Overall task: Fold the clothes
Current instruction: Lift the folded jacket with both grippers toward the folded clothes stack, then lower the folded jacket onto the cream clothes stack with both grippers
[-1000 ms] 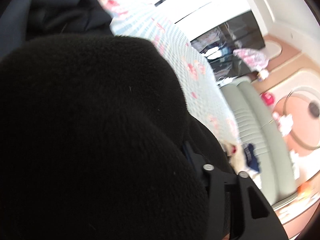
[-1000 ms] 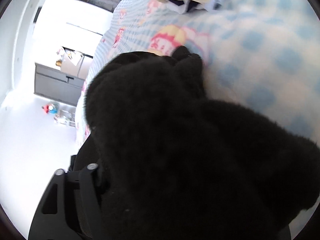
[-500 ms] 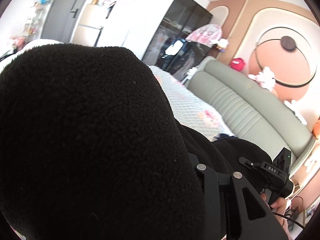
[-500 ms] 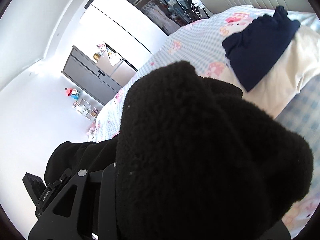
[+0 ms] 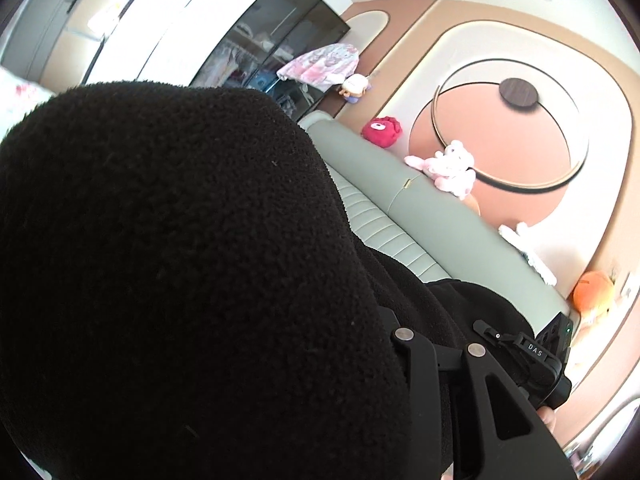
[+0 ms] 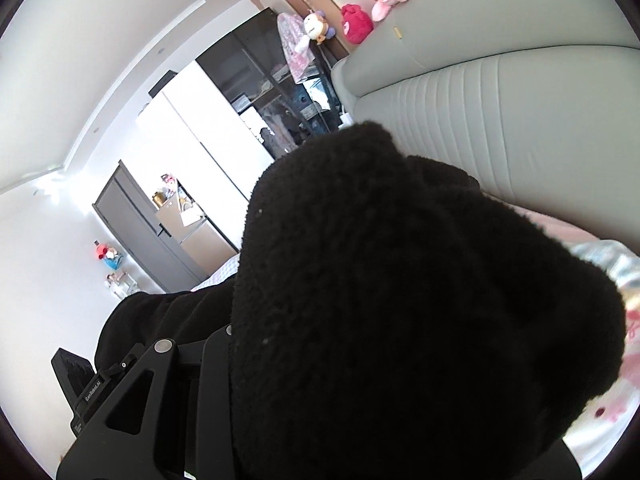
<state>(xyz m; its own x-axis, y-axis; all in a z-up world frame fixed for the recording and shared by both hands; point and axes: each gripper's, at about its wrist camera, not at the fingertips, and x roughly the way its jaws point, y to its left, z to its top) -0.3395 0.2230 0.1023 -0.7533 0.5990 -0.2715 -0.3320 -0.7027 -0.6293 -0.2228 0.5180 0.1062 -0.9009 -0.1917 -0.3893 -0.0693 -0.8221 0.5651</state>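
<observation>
A black fleece garment [image 5: 168, 264] is bunched over my left gripper [image 5: 304, 344] and fills most of the left wrist view. Only one black finger [image 5: 480, 400] of that gripper shows; the tips are buried in the fleece. The same fleece [image 6: 400, 300] covers my right gripper [image 6: 340, 360], of which one finger [image 6: 160, 364] shows at the lower left. Both grippers are shut on the fleece and hold it up off the bed, side by side. Each view shows the other gripper beyond a stretch of black cloth: the right one [image 5: 532, 356], the left one [image 6: 80, 384].
A grey-green padded headboard [image 6: 500, 120] runs across ahead, with plush toys [image 5: 448, 168] along its top. The pink-printed bedspread [image 6: 600, 420] lies below at the right. A dark glass wardrobe [image 5: 272, 44] and white cupboards stand at the far left.
Both grippers have risen with the fleece and tilted up. The views swung from the bedspread to the headboard and wall. The navy and cream clothes on the bed left the right view.
</observation>
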